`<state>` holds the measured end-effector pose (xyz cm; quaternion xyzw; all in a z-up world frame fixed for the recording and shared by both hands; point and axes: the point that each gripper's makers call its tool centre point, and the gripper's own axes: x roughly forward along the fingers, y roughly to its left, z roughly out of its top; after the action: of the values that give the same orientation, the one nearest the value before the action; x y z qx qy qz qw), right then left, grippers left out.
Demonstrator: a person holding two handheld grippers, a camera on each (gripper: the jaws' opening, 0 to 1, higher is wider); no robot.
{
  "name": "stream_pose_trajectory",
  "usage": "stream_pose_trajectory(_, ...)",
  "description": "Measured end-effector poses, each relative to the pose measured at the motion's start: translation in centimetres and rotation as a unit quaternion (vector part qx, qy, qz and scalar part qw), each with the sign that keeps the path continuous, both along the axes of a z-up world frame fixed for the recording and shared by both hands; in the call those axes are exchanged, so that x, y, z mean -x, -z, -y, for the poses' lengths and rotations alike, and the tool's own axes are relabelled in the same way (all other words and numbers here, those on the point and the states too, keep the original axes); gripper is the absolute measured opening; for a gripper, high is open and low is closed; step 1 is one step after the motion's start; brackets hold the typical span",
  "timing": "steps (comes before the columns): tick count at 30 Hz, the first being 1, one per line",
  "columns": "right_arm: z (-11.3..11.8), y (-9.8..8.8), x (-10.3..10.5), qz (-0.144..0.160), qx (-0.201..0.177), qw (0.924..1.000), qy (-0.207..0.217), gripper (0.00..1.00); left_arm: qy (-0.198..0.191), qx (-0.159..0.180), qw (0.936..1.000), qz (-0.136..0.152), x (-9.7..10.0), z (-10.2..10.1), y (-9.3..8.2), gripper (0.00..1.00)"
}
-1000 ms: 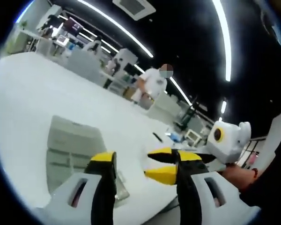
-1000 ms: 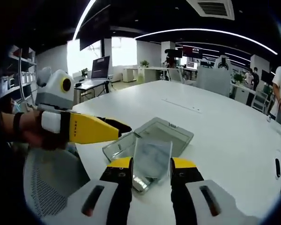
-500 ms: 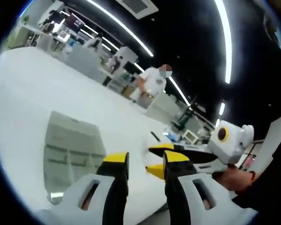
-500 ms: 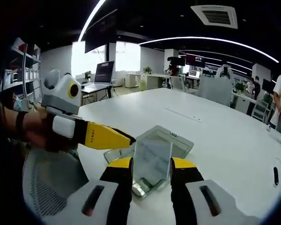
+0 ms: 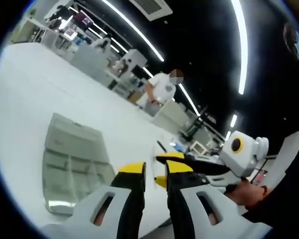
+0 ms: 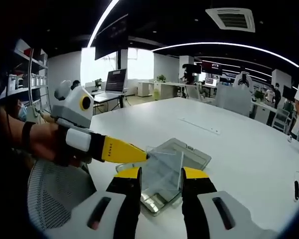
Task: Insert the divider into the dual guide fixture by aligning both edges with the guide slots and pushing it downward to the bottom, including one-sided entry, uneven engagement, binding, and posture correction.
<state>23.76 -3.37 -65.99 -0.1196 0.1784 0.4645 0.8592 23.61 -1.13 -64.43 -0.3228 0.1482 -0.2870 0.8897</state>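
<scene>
Held between the right gripper (image 6: pixel 160 177) jaws: the clear divider (image 6: pixel 162 172), upright, a side edge against each yellow pad, well above the clear fixture (image 6: pixel 187 152) lying flat on the white table (image 6: pixel 229 149). Not yet near any slot.

Biggest risk, judging from here: one edge dropping into its slot ahead of the other. Caused by a tilted sheet, and followed by jamming partway down. Hard to read the slots, too, with sheet and fixture both see-through. Another worry: a slip in the grip, if pushed hard while crooked.

Reached in from the left of the right gripper view, the left gripper (image 6: pixel 139 156), its yellow tip right at the divider's top corner; touching or just short, impossible to say. Behind it, a hand (image 6: pixel 45 144) wrapped round the handle, wrist strap showing.

From the left gripper view, jaws (image 5: pixel 154 179) drawn close together, a thin gap between, nothing visibly pinched. Fixture (image 5: pixel 72 164) seen off to the left there, flat on the table (image 5: pixel 35 84). Right gripper (image 5: pixel 189 162) crossing just beyond the jaw tips, level and pointing left.
</scene>
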Motion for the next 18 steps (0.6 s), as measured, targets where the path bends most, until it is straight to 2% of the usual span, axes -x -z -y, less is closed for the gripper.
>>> stream_pose_trajectory(6, -0.27, 0.05, 0.37, 0.003, -0.001, 0.9999, -0.010, 0.27, 0.005, 0.000, 1.0000, 0.000, 0.02, 0.02, -0.02, 0.04)
stream_pose_trajectory(11, -0.58, -0.16, 0.48, 0.005, -0.003, 0.9999, -0.015, 0.27, 0.005, 0.003, 1.0000, 0.000, 0.01, -0.01, -0.02, 0.02)
stream_pose_trajectory(14, -0.60, -0.41, 0.36, -0.002, -0.018, 0.9998, -0.006, 0.27, 0.003, 0.003, 1.0000, 0.000, -0.01, -0.10, -0.01, 0.01)
stream_pose_trajectory(18, -0.45, -0.30, 0.16, -0.004, -0.016, 0.9999, 0.000, 0.27, 0.004, 0.006, 1.0000, -0.004, 0.03, -0.20, 0.14, 0.01)
